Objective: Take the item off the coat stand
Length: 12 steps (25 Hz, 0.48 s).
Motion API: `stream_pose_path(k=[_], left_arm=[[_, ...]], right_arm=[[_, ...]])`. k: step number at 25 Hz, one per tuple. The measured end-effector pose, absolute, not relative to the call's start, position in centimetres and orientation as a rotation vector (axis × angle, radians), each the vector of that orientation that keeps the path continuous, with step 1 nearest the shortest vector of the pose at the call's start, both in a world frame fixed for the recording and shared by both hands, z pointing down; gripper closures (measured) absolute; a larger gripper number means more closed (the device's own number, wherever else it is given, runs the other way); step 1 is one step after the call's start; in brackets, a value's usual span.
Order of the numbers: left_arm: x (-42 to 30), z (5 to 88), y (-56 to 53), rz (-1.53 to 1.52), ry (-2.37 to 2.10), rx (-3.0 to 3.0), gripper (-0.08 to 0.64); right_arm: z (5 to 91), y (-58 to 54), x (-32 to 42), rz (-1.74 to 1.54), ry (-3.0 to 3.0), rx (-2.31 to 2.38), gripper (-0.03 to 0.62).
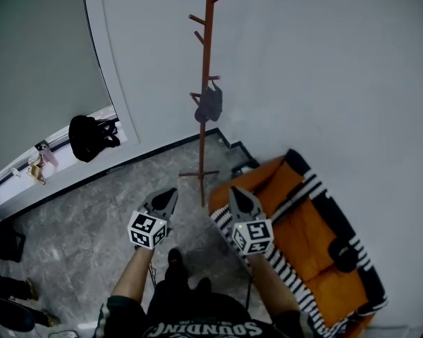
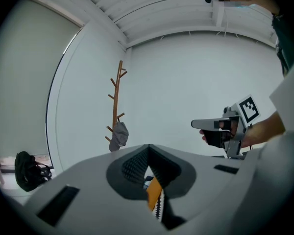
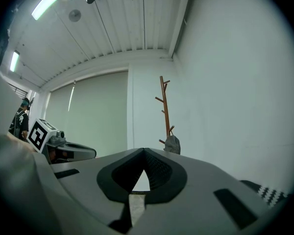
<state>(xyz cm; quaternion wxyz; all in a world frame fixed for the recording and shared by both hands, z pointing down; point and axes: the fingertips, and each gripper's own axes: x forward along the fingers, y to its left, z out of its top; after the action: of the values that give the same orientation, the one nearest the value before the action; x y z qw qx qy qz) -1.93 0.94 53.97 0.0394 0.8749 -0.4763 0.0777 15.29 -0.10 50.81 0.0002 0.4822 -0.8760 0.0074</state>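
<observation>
A tall brown coat stand (image 1: 206, 48) rises by the white wall. A dark grey cap (image 1: 209, 104) hangs from one of its low pegs. The left gripper view shows the cap (image 2: 118, 135) on the stand (image 2: 116, 97) well ahead, and the right gripper view shows the cap (image 3: 172, 144) on the stand (image 3: 165, 106). My left gripper (image 1: 168, 194) and right gripper (image 1: 238, 192) are held side by side in front of me. Both point toward the stand, well short of it. Each one is shut with nothing between its jaws.
An orange armchair (image 1: 303, 224) with black-and-white striped trim stands right of the stand's base, under my right gripper. A black bag (image 1: 88, 138) lies on the window ledge at the left. A person (image 3: 22, 116) stands far left in the right gripper view.
</observation>
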Motion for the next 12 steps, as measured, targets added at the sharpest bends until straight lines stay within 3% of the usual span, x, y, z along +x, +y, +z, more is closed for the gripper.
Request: stream_pose_path(k=[12], left_arm=[[-4.2,54.7,-6.5,0.202,-1.405,2.702,0.56]], right_arm=[[51.9,-6.4,12.5,0.076,-2.689,1.559,0.594]])
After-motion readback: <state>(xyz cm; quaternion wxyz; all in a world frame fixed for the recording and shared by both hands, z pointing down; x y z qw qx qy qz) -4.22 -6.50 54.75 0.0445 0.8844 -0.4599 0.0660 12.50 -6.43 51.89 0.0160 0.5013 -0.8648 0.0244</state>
